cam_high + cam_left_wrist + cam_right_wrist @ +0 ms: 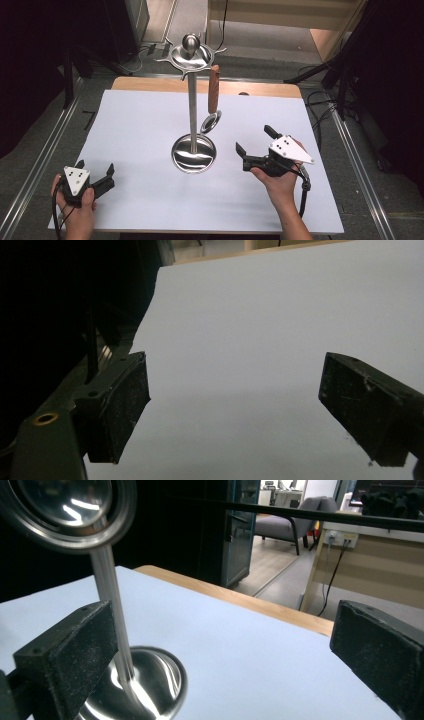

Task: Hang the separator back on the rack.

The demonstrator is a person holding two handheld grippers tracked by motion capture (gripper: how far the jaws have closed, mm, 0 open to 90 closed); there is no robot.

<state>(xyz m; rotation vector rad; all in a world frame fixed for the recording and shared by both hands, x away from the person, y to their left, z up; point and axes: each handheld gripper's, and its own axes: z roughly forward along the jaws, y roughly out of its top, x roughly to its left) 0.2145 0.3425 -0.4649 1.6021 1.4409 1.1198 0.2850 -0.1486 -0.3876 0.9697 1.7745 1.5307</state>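
Nearest the person, the left gripper point(95, 175) is resting at the near left corner of the white table point(135, 130), held in the left hand point(75, 202). Its jaws are standing wide apart with nothing between them; in the left gripper view they are framing bare white tabletop. A grey three-cornered plate is sitting on top of it, dotted with small holes.

A little farther in, on the right side, the right gripper point(254, 140) is lying in the right hand point(280, 182), its jaws likewise spread wide and gripping nothing, pointing toward the middle of the table. In the right gripper view, its black pads point(75, 655) are bracketing open tabletop, with the stand's base just beyond the left one.

At the table's centre, the steel utensil stand point(192, 120) is standing upright: a round dished base, a slim pole, and a top ring with hooks under a ball knob. The spoon point(213, 97) is hanging from a hook on the stand's right side, its brown wooden handle up and its shiny bowl down, dangling just above the base's far right edge, well apart from both grippers.

No brand, label or readable writing is showing on the stand, spoon or grippers.
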